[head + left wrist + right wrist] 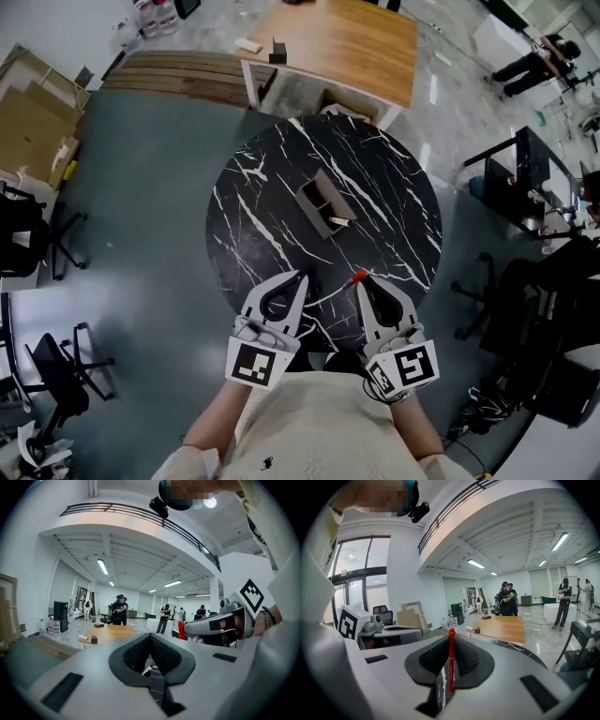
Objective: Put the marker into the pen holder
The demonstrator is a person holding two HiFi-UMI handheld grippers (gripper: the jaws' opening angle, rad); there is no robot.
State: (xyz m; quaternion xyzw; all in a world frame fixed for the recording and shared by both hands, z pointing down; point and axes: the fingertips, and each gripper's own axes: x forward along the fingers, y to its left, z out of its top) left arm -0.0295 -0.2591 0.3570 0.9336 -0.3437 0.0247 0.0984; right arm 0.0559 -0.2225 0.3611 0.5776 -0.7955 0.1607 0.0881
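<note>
Firmly pinched between the closed jaws of the right gripper [361, 279], the red marker [451, 660] pokes out past their tips, so I'd carry it forward over the pen holder [323, 204] ahead and lower it tip-down, leaving the shut, empty left gripper [298, 277] aside.

Left tongs [301, 276]: pale grey shell, two pointed jaws ahead of the cube, lined with black ribbed pads.
Right tongs [360, 280]: same grey shell and black pads, dark recessed slots behind the pads.
Left cube [255, 364]: white, black square marker.
Right cube [406, 366]: white, black square markers on two faces.
Top [319, 427]: cream knit, sleeves well behind the cubes.
</note>
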